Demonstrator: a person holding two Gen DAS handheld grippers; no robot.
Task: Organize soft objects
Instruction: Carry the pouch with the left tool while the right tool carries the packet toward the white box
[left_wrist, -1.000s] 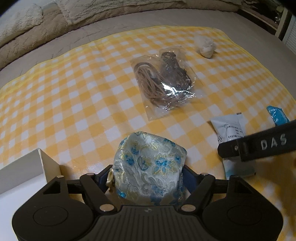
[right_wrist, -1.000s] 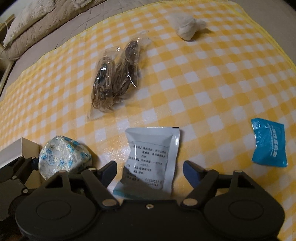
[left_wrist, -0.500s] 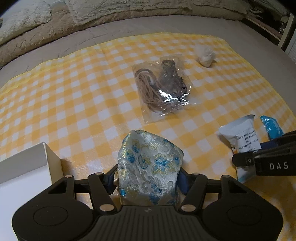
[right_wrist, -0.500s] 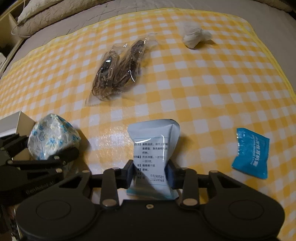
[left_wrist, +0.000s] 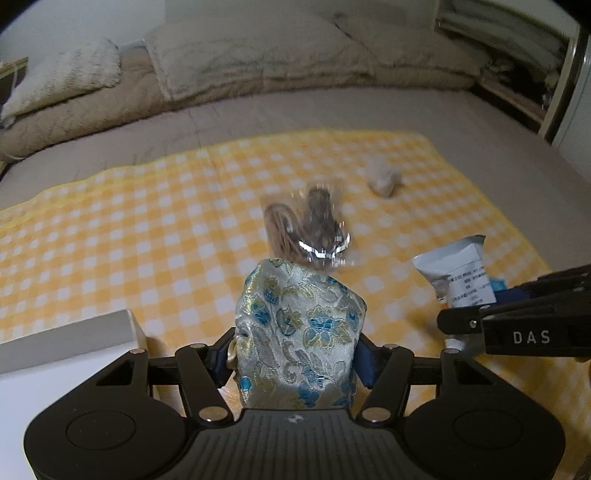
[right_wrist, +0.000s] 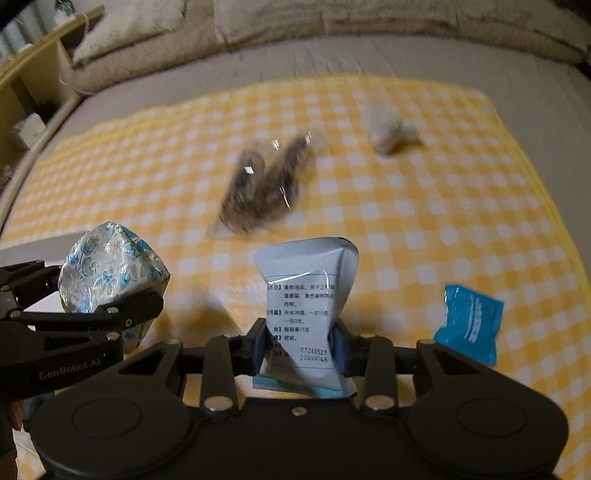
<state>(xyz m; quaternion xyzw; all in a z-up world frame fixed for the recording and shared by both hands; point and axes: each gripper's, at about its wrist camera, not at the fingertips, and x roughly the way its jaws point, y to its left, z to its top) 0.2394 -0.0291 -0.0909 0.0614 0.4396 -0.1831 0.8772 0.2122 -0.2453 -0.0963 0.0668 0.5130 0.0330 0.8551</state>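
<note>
Over the near edge of the yellow checked cloth, lifted both catches clear of it. Left gripper clamped on the flowery pouch, right gripper clamped on the pale packet. A moment before, lay flat between wider claws. Ready now to carry, maybe to the white box at the near left corner. Left behind: clear bag, white lump, blue packet.

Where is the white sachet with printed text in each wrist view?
Left wrist: white sachet at the right edge, clamped in the right gripper.
Right wrist: lower centre, upright between the pads.
Shared landmark: clear bag of brown cord on the checked cloth.
</note>
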